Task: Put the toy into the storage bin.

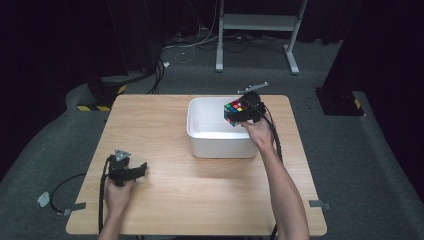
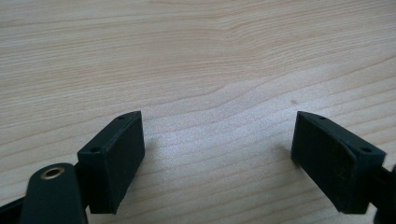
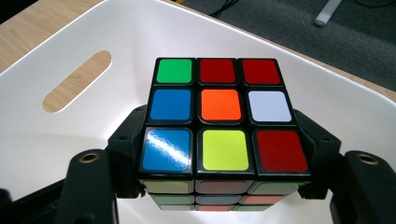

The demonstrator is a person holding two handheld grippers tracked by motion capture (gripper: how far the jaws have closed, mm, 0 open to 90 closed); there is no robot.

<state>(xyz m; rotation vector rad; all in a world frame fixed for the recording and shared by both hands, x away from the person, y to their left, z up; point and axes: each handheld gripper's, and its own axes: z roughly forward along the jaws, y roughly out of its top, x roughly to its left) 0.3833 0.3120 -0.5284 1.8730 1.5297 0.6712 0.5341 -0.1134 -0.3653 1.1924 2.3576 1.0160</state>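
Black jaws of the right gripper (image 3: 219,186) rise at the bottom of the right gripper view and clamp the puzzle cube (image 3: 219,116) from two opposite sides.

1. Table (image 1: 165,200): carries the white bin (image 1: 220,145) at its far right part.
2. White bin: open at the top, apparently empty; a slot handle (image 3: 77,80) cuts through one wall.
3. Puzzle cube: held above the bin's interior, near its far right corner in the high view (image 1: 234,111). White bin floor shows beneath it, so the release path lies straight down. Whether it clears the rim height cannot be told.
4. Right gripper (image 1: 247,112): the nearer one by far; it alone serves the drop.
5. Left gripper (image 1: 131,172): rests low at the table's near left, well apart from the bin. Its jaws stand spread over bare wood (image 2: 219,154), holding nothing.
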